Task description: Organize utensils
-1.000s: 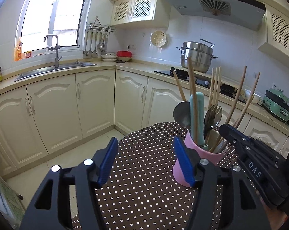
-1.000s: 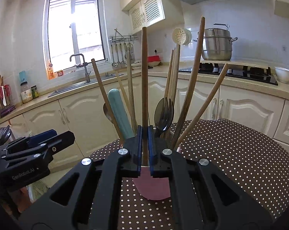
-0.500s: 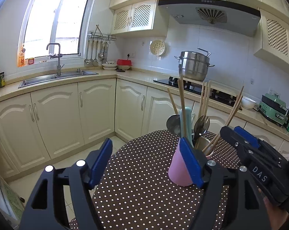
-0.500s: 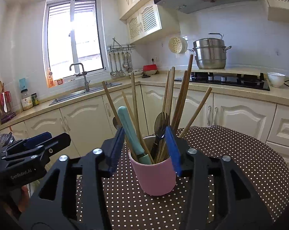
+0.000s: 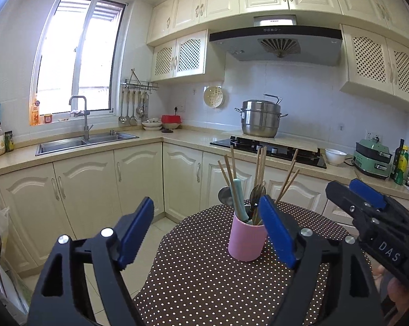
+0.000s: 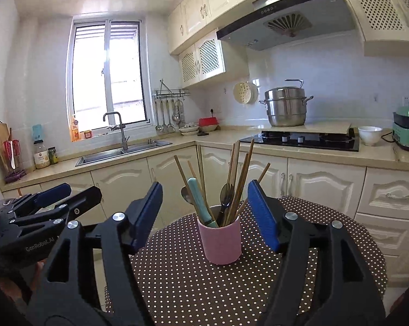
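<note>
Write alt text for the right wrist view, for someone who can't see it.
A pink cylindrical cup packed with wooden chopsticks, a teal-handled utensil and dark spoons stands on a brown polka-dot round table. The right gripper frames it, jaws opening with nothing between them. The left gripper sits at the left edge; cream kitchen cabinets lie behind.

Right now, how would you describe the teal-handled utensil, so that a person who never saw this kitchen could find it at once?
Find the round table with the brown polka-dot cloth; one pink cup stands on it, full of utensils. The teal-handled utensil leans at the cup's left side. Its handle is thick, smooth and pale teal, whereas its neighbours are thin wooden chopsticks and dark metal spoons.
</note>
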Demonstrator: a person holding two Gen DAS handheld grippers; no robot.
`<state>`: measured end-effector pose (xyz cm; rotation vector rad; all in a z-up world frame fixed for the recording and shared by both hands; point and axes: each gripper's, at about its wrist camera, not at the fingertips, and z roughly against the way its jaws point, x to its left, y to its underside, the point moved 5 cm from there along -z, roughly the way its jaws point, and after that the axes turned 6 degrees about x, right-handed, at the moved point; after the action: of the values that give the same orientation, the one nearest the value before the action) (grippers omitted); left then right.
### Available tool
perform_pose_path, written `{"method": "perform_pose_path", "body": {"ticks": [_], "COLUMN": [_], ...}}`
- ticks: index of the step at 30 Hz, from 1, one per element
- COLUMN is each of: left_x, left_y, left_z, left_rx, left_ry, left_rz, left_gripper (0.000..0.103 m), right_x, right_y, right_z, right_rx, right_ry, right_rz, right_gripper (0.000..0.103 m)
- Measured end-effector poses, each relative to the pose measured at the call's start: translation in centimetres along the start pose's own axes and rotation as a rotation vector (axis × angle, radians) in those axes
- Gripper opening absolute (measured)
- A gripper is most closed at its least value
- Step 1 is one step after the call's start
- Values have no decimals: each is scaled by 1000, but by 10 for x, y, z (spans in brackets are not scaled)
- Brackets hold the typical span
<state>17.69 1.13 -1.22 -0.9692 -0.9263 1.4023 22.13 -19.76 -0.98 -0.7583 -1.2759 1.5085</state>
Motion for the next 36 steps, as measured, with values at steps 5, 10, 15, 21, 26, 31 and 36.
{"method": "perform_pose_path", "body": {"ticks": [5,10,15,21,26,31,36], "left_x": [-7,-12,-10,-10,-10,-10,-11], "left_y": [-4,-8,-14,-17,-16,-16,-16], "left_z": [35,65,83,92,96,100,103], "left_rx": [-24,-56,-90,-117,-133,-149,-165], "left_ry": [-18,-16,-15,-35,-29,-28,-30], "left_rz": [-30,-52,-35,-41,-38,-36,-34], "left_gripper": [84,86,86,86,86,86,86], "right_x": [12,23,31,36,38,39,40], "right_y": [-3,-3,-6,-9,-9,-9,-8], "right_z": [39,62,78,90,95,97,98], "right_rx": [-23,-29,-53,-75,-81,-88,-90], "right_ry": [17,25,31,70,78,77,81], "right_rz": [12,18,34,77,87,88,96], "right_gripper": [78,82,84,86,86,87,87]}}
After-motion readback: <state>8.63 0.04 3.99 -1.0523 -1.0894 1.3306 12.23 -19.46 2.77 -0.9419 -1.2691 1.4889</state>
